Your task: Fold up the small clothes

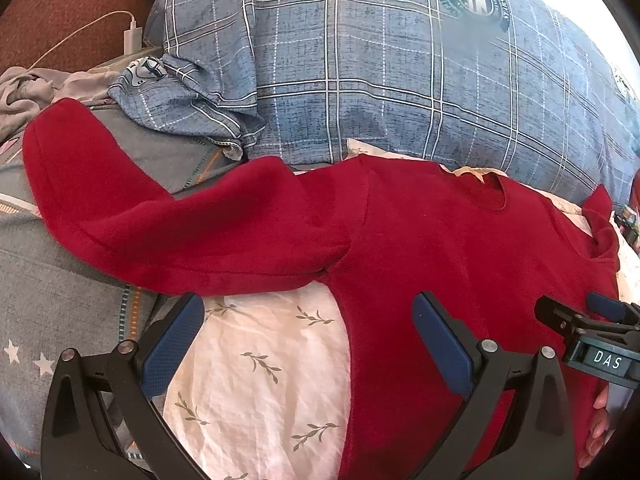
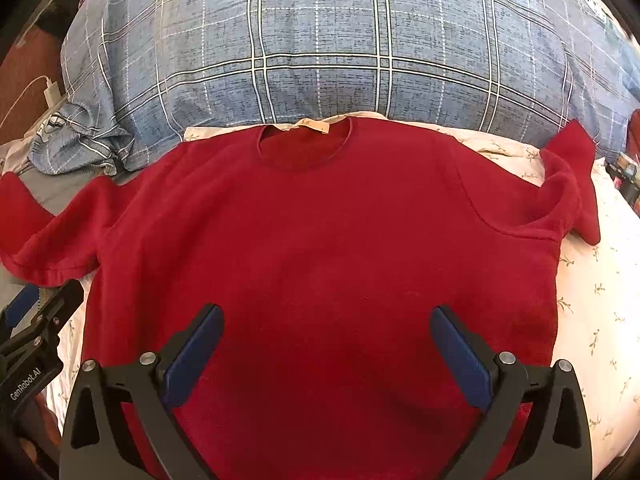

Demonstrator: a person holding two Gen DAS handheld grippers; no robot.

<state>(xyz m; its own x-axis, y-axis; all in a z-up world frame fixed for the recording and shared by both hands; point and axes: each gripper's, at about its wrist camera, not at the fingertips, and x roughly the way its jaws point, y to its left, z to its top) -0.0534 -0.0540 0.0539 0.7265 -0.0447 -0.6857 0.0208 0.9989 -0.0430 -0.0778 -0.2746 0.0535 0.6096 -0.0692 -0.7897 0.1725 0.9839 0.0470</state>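
A red fleece sweater [image 2: 320,220] lies flat, front up, on a white leaf-print sheet [image 2: 592,280], collar toward the pillow. Its left sleeve [image 1: 140,216] stretches out to the left; its right sleeve [image 2: 568,188] is bunched and folded up. My left gripper [image 1: 308,320] is open and empty, above the sheet and the sweater's left side, below the armpit. My right gripper [image 2: 326,332] is open and empty over the sweater's lower middle. It also shows in the left wrist view [image 1: 592,316], and the left gripper shows in the right wrist view [image 2: 36,308].
A big blue plaid pillow [image 2: 320,40] lies behind the collar. A grey blanket with stars [image 1: 52,292] lies on the left. Crumpled grey cloth [image 1: 28,92] and a white charger with cable [image 1: 132,36] lie at the far left.
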